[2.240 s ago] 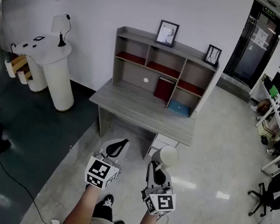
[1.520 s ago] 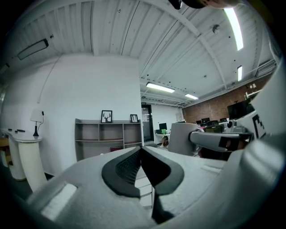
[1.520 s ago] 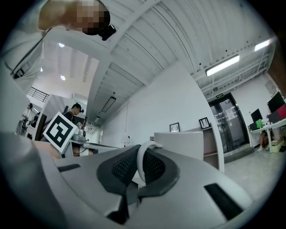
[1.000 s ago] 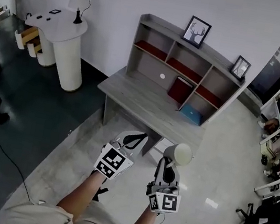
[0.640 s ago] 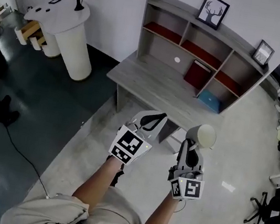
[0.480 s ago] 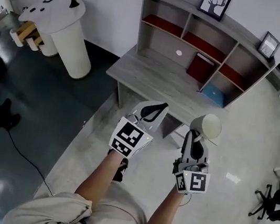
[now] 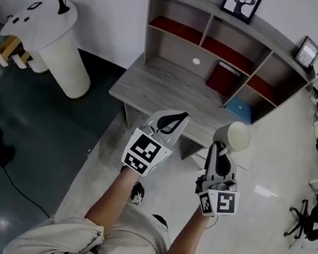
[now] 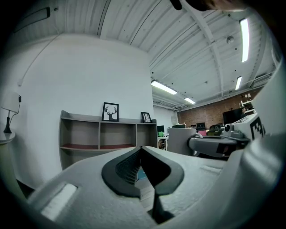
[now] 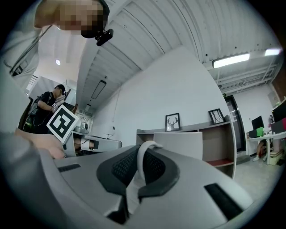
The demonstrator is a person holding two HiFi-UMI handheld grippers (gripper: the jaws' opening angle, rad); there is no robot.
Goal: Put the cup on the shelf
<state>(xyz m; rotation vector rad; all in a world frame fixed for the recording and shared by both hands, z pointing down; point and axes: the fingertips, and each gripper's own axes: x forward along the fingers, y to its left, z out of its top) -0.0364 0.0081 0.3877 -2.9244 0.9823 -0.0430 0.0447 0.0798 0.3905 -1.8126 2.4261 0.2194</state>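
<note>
The right gripper (image 7: 217, 151) has its jaws clenched on the white cup (image 7: 233, 136) handle, mid-air short of the bench (image 7: 153, 86). The shelf (image 7: 179, 39) lies at twelve o'clock. The left gripper (image 7: 171, 119) has its jaws together, empty. The cup is best kept level.

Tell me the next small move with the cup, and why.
Probably carry the cup forward and up toward the shelf. The right gripper is shut on its handle, but the cup appears to hang short of the desk, with the open compartments farther ahead. The left gripper is shut and empty.
</note>
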